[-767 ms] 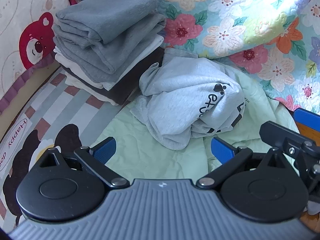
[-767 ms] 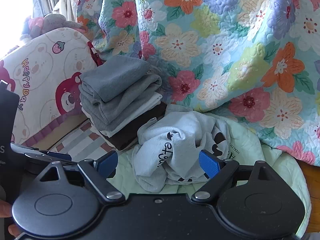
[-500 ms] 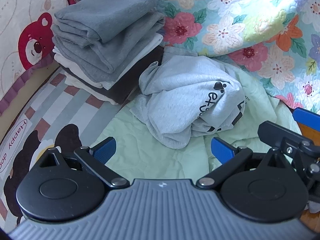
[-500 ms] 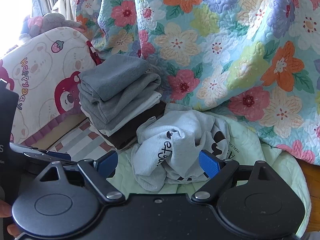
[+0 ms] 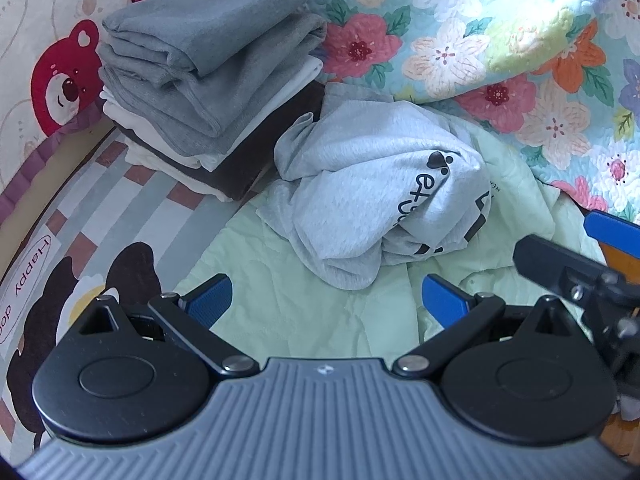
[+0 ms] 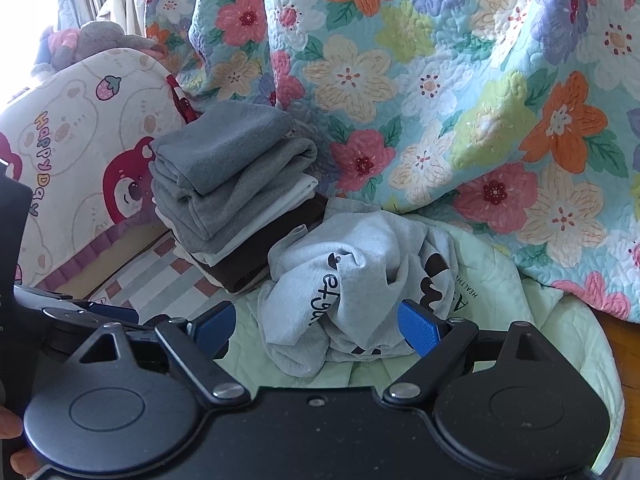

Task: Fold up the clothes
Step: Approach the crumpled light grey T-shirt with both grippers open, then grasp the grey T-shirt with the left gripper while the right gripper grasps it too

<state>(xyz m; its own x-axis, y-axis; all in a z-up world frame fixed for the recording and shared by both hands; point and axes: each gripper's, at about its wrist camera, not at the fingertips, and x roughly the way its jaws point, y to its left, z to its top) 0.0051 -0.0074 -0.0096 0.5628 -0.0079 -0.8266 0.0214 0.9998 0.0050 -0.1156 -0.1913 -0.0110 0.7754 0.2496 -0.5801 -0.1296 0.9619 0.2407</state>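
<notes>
A crumpled light grey shirt point(image 5: 372, 196) point(image 6: 352, 276) with black print lies bunched on a pale green quilted cloth point(image 5: 312, 312) point(image 6: 560, 320). To its left stands a stack of folded clothes point(image 5: 208, 68) point(image 6: 232, 188): grey pieces on top, white and dark brown below. My left gripper point(image 5: 326, 300) hovers open over the green cloth, just short of the shirt, nothing between its blue pads. My right gripper point(image 6: 316, 326) is open too, close in front of the shirt, which shows between its fingers untouched. The right gripper also pokes into the left wrist view at the right edge.
A flowered quilt point(image 6: 440, 80) hangs behind the clothes. A cushion printed with red bears point(image 6: 80, 152) leans at the left, and a striped bear mat point(image 5: 100, 208) lies under the stack. Bare wood point(image 6: 624, 340) shows at the far right. A person's fingers point(image 6: 12, 436) show at the lower left.
Both views have shifted only slightly; the shirt sits a touch closer to both grippers. Nothing was grasped or released.
</notes>
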